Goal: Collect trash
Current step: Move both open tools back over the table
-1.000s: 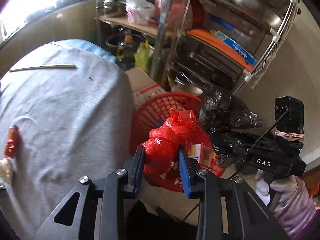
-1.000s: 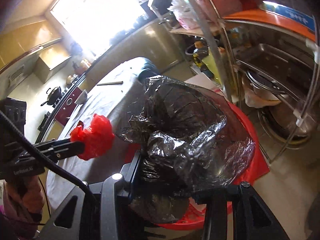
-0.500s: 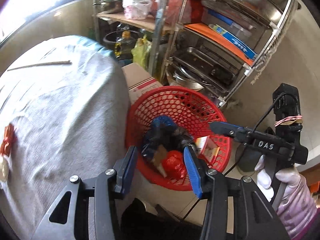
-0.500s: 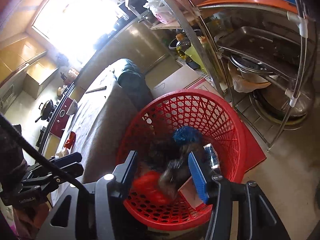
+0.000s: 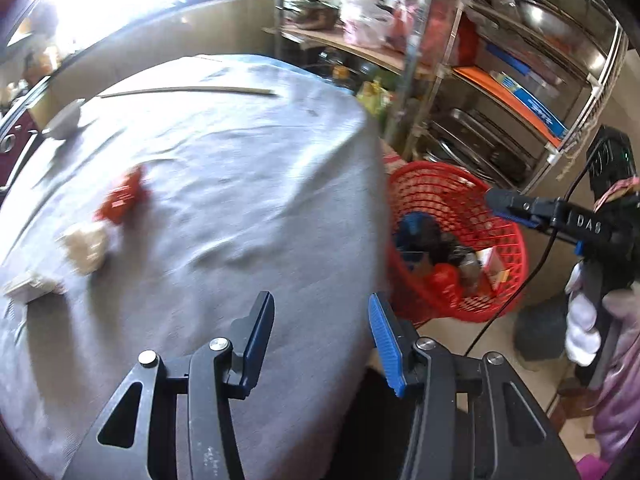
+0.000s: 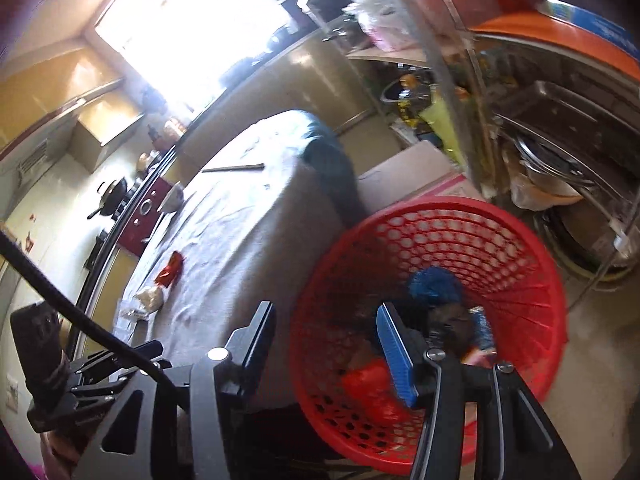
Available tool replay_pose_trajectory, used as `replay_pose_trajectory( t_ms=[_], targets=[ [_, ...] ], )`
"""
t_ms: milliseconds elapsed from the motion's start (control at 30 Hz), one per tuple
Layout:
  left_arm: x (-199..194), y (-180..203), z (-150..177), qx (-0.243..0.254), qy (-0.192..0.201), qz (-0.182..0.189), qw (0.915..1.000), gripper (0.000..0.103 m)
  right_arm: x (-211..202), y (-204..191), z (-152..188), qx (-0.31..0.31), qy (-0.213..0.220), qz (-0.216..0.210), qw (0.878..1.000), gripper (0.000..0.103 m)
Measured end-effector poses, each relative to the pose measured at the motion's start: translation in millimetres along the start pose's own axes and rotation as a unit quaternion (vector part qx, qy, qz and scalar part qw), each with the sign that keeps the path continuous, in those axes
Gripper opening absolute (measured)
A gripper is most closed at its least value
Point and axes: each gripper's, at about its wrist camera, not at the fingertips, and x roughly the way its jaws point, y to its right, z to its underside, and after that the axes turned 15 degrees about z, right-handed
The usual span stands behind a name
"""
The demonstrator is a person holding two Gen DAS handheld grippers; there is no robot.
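Red perforated plastic basket (image 6: 516, 248) beside grey-clothed table (image 5: 240, 200) (crumpled red bag (image 5: 442, 280) inside); left gripper (image 5: 320, 330) and right gripper (image 6: 326, 344) both released, empty.

Grey cloth (image 5: 224, 184) draped over the table, wrinkled, hanging down past the near edge. Long thin stick (image 5: 186, 90) lying flat at the far side of the cloth; small white bowl (image 5: 64, 120) near the far left corner. Steel shelf rack (image 5: 516, 92) standing beyond the table, loaded with metal trays (image 5: 476, 140), an orange board (image 5: 516, 104) with a blue box (image 5: 532, 104) on it, and plastic bags (image 5: 364, 20) on a wooden shelf. Cardboard box (image 6: 404, 176) on the floor between table and rack. Bright window (image 6: 188, 28) above a counter; black pan (image 6: 110, 196) on a dark red stove (image 6: 146, 208) at left.
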Motion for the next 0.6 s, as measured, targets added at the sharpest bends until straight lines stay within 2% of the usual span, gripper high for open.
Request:
replay_pose_trajectory(
  t_ms=[67, 267, 433, 600],
  targets=[
    [-14.7, -15.0, 10.3, -0.014, 0.015, -0.014, 0.9997, 0.062, 0.5, -14.5, -1.0, -0.014, -0.001, -0.005, 1.0, 0.056],
    [-57.7, -77.8, 43.5, -0.097, 0.053, -0.035, 0.9933, 0.063, 7.0, -68.3, 4.0, -0.067, -0.015, -0.016, 0.998, 0.056],
    [-94.9, -132.1, 73.8, -0.166, 0.09, -0.067, 0.9797, 0.063, 17.0, -112.0, 14.1, -0.108, -0.03, -0.025, 0.993, 0.056],
    [-118.7, -178.3, 105.8, -0.233, 0.116, -0.097, 0.9606, 0.063, 24.5, -156.8, 22.3, -0.149, -0.039, -0.037, 0.987, 0.056]
  ],
)
